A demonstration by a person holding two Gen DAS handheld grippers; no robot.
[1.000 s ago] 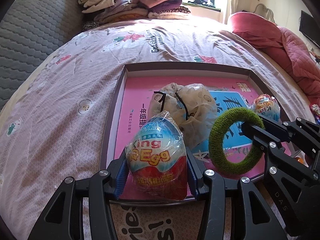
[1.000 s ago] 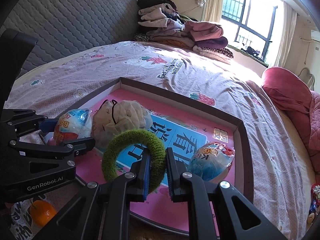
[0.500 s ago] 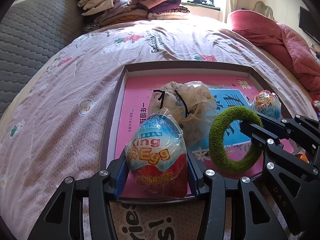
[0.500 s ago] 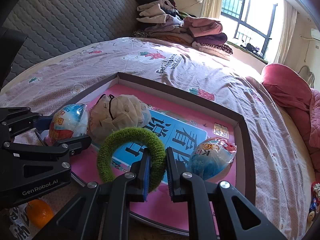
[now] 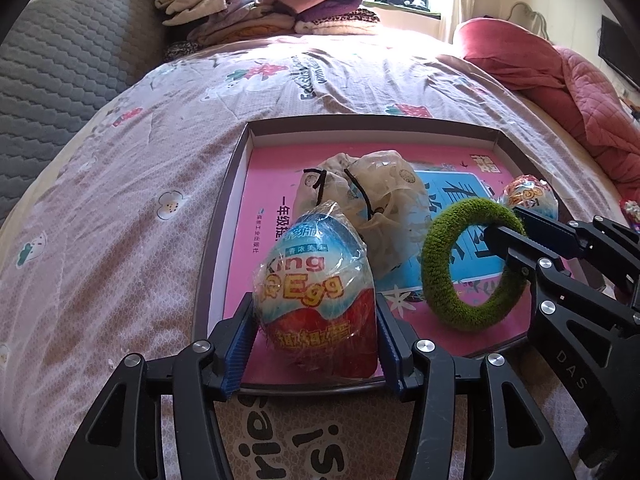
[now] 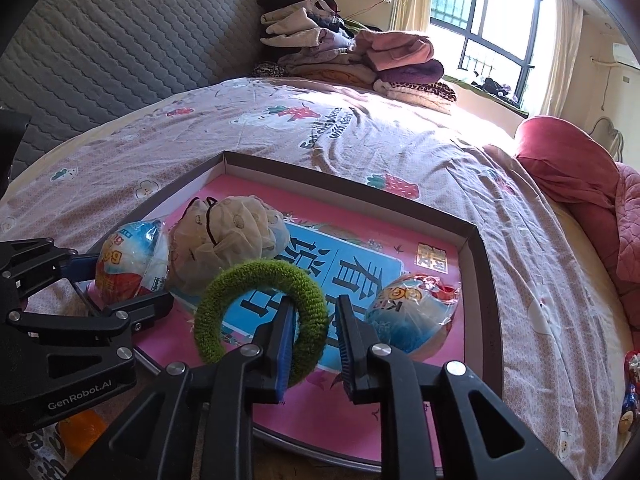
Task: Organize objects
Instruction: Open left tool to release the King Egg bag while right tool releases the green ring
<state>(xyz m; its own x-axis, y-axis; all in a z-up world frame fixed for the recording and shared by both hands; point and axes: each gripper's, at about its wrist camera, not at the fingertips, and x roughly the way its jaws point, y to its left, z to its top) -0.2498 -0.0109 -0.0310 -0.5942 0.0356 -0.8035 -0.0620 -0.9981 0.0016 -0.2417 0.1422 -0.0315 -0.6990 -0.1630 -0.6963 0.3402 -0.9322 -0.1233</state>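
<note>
**Bed with a shallow tray of small objects**

Tray on the bedspread holds a green ring, two wrapped eggs and a mesh bag. Right gripper jaws, just opening, straddle the ring loosely; left gripper jaws, likewise parting, flank one egg.

"King Egg" on the wrapped egg; "GenRobot.AI" on the left gripper; "DAS" on the right gripper.

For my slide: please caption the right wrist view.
Right claw opened around green ring over pink tray.
</note>
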